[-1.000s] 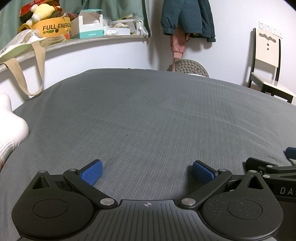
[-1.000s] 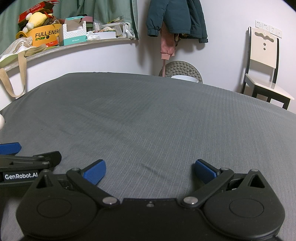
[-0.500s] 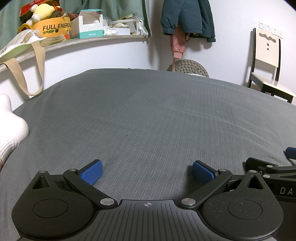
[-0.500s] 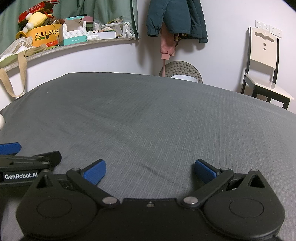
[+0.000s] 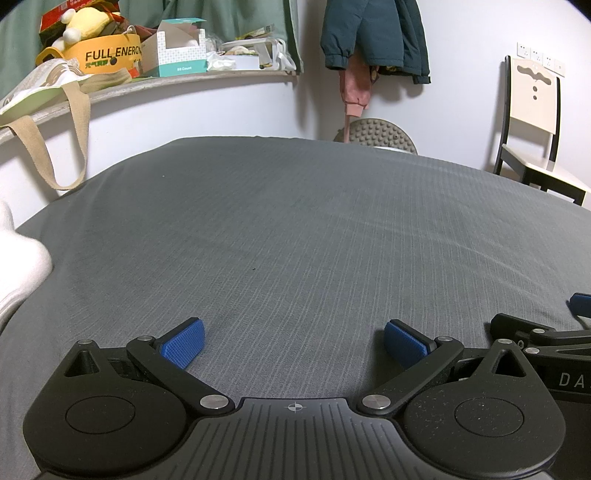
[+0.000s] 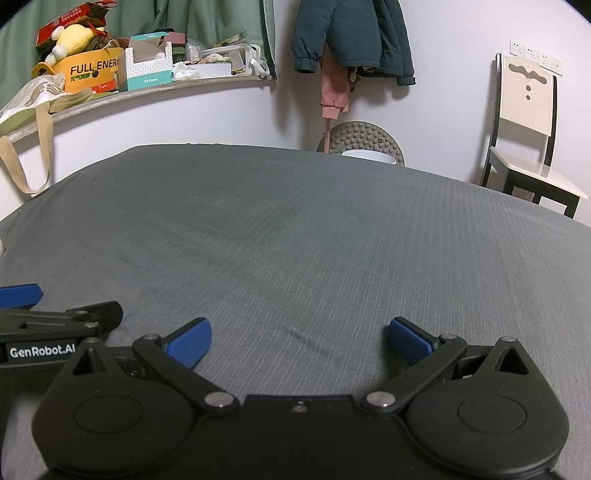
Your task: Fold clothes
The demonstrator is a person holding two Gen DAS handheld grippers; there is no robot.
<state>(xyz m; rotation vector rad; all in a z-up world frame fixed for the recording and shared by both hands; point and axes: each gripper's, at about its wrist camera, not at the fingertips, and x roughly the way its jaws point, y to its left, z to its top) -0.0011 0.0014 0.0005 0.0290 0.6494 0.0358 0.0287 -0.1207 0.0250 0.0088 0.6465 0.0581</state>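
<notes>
A grey ribbed bedsheet [image 5: 295, 236] covers the bed and fills both views. A white knitted garment [image 5: 18, 262] lies at the bed's far left edge in the left wrist view; only a sliver of it [image 6: 2, 245] shows in the right wrist view. My left gripper [image 5: 293, 341] rests low over the sheet, open, with nothing between its blue pads. My right gripper [image 6: 299, 341] is also open and empty, side by side with the left one. Each gripper shows in the other's view, the right gripper [image 5: 554, 332] and the left gripper [image 6: 55, 317].
A shelf [image 5: 166, 79] along the left wall holds boxes, a plush toy and a tote bag whose strap [image 5: 44, 158] hangs down. Jackets [image 5: 373, 33] hang on the far wall. A chair [image 5: 535, 147] stands at the right, beyond the bed.
</notes>
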